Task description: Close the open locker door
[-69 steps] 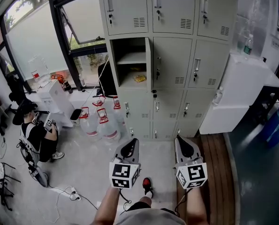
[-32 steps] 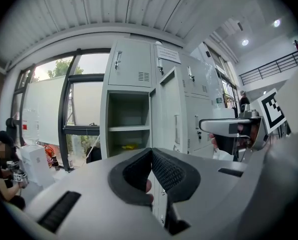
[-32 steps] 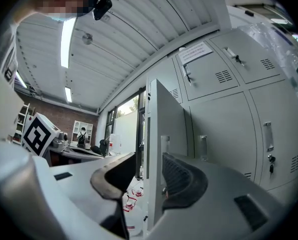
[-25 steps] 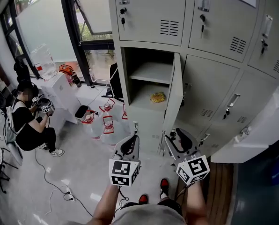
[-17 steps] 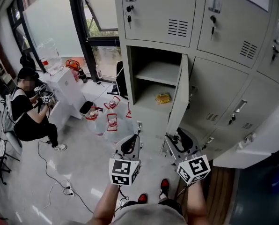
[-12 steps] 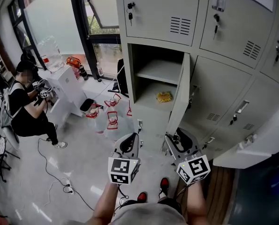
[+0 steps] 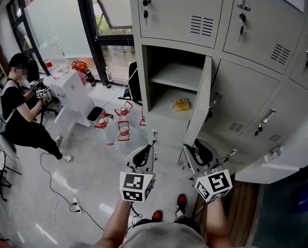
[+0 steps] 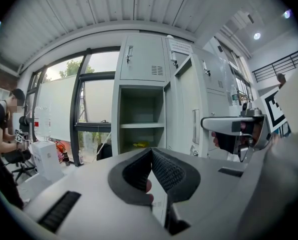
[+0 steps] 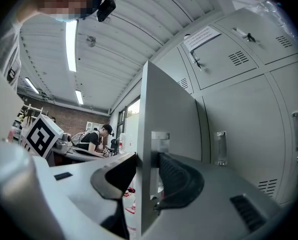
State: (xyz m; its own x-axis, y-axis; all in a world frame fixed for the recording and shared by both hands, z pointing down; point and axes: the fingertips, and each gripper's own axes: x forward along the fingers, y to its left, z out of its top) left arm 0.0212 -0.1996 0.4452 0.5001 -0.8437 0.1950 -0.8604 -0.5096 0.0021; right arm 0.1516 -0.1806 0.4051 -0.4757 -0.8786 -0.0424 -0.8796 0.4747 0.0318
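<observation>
The grey locker bank has one open compartment (image 7: 169,81) with a yellow item (image 7: 182,105) on its lower shelf. Its door (image 7: 200,99) stands swung out, edge-on to me. My right gripper (image 7: 191,148) is at the door's lower free edge. In the right gripper view the door (image 9: 169,114) runs between the jaws of the right gripper (image 9: 148,156); the jaws are closing, and a thin gap still shows at the right pad. My left gripper (image 7: 146,149) hangs left of the door, apart from it. Its pads meet at the tip, with nothing held (image 8: 150,151).
A person (image 7: 19,112) sits at the left beside a white unit (image 7: 71,94). Water jugs (image 7: 120,130) stand on the floor under the open compartment. Cables (image 7: 66,190) trail over the floor. A white cabinet (image 7: 278,154) stands at the right, on wooden boards (image 7: 247,216).
I have come up close to the lockers. The right gripper has moved slightly toward the open door's edge. The seated person at the left has shifted.
</observation>
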